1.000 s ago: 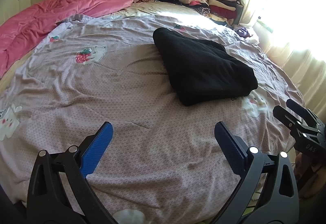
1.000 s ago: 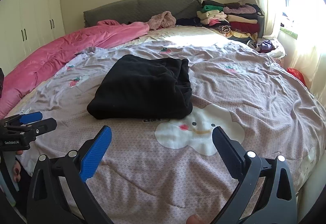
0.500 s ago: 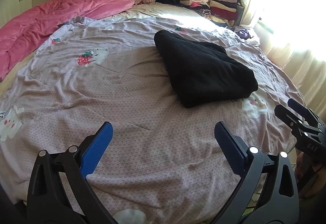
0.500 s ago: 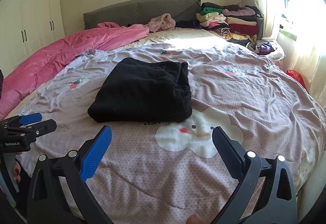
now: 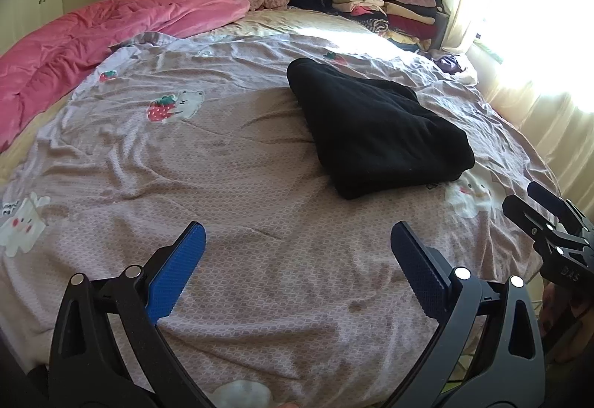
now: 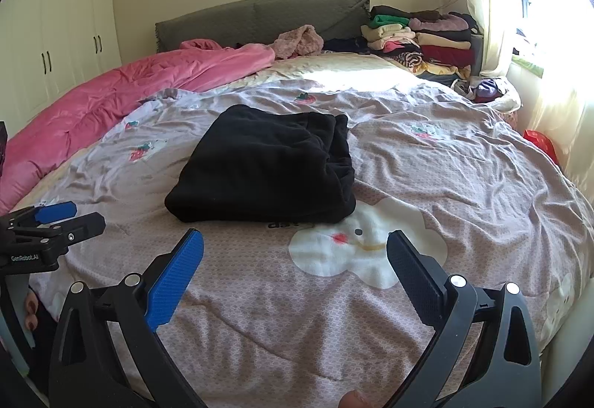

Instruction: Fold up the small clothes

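Note:
A black garment (image 5: 375, 126) (image 6: 265, 166) lies folded into a thick rectangle on the mauve patterned bedspread (image 5: 208, 163) (image 6: 445, 178). My left gripper (image 5: 297, 244) is open over the near part of the bed, well short of the garment and to its left, holding nothing. My right gripper (image 6: 295, 252) is open too, just in front of the garment's near edge, above a white cloud print (image 6: 356, 244). Each gripper shows at the edge of the other's view: right gripper (image 5: 545, 207), left gripper (image 6: 70, 218).
A pink quilt (image 5: 74, 40) (image 6: 130, 92) is bunched along the left side. Stacks of folded clothes (image 5: 389, 9) (image 6: 419, 40) sit at the far right by the grey headboard (image 6: 260, 18). A bright curtained window (image 5: 519, 18) is on the right, white wardrobes (image 6: 59, 36) on the left.
Both views have shifted slightly, with the bed and garment sitting a little lower in frame. The garment has not moved and both grippers stay open.

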Motion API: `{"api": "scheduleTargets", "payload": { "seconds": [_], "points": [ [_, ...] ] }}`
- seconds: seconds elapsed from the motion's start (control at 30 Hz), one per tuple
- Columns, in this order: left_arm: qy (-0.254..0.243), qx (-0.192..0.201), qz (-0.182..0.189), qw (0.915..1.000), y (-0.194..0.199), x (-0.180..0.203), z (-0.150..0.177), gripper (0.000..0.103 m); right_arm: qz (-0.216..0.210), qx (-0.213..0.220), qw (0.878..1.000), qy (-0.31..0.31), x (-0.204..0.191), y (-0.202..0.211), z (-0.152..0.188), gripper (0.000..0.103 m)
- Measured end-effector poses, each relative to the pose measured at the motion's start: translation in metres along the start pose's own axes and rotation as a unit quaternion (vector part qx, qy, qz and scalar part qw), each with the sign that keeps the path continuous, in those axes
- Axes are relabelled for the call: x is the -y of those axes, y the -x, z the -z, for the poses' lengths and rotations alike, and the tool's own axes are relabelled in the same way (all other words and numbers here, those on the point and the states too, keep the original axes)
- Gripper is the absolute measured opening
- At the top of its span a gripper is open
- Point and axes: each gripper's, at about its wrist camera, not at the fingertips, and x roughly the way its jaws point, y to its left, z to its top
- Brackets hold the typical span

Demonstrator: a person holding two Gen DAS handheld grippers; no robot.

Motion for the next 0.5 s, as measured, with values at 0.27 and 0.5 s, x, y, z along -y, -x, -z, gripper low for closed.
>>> {"api": "scheduleTargets", "payload": {
  "seconds": [0.27, 0.5],
  "points": [
    [0.000, -0.001, -0.004, 1.0000, -0.0005, -0.0017, -0.0002, 0.094, 0.001, 0.001, 1.000, 0.001, -0.0005, -0.0002, -0.0002, 0.098],
    [0.000, 0.000, -0.004, 1.0000, -0.0001, -0.0018, -0.0003, 0.094, 0.001, 0.001, 1.000, 0.001, -0.0004, 0.0001, 0.0000, 0.098]
  ]
}}
